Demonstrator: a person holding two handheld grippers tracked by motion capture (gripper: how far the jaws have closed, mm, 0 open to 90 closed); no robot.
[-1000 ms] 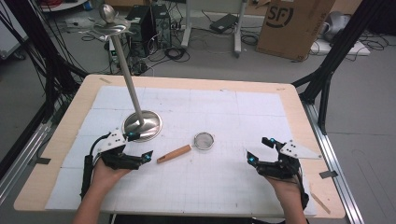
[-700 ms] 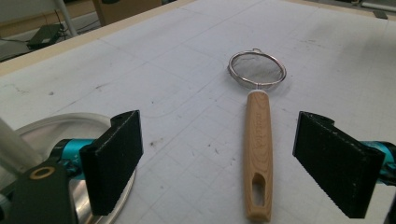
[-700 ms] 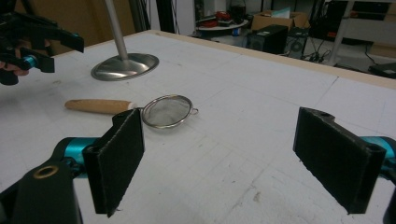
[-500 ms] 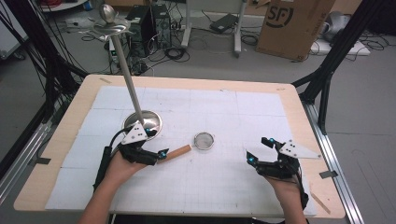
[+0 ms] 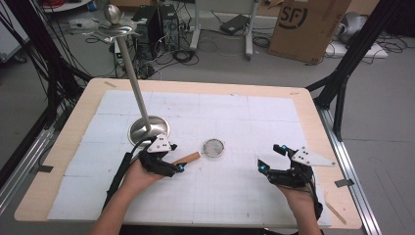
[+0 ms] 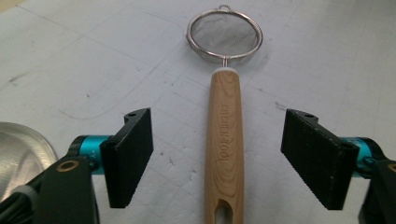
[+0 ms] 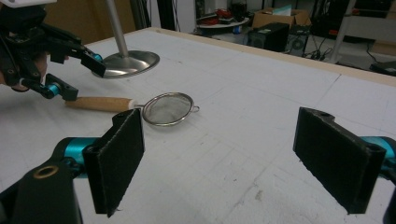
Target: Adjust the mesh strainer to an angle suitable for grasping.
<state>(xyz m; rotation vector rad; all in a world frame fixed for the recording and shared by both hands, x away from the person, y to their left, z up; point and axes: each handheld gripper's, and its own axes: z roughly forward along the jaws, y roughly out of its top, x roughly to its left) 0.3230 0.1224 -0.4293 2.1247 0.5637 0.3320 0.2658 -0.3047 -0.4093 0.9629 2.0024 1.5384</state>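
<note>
left gripper jaws wide, straddling strainer handle

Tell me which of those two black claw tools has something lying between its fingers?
The left gripper: its open fingers straddle the strainer's wooden handle without touching it. The right gripper is open over the bare white table cover.

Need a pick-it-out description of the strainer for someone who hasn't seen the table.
On the white mat, look right of the steel stand's round base. The strainer lies flat mid-table, its wooden handle between the open left gripper's jaws. It is the one thing with a mesh bowl.
</note>
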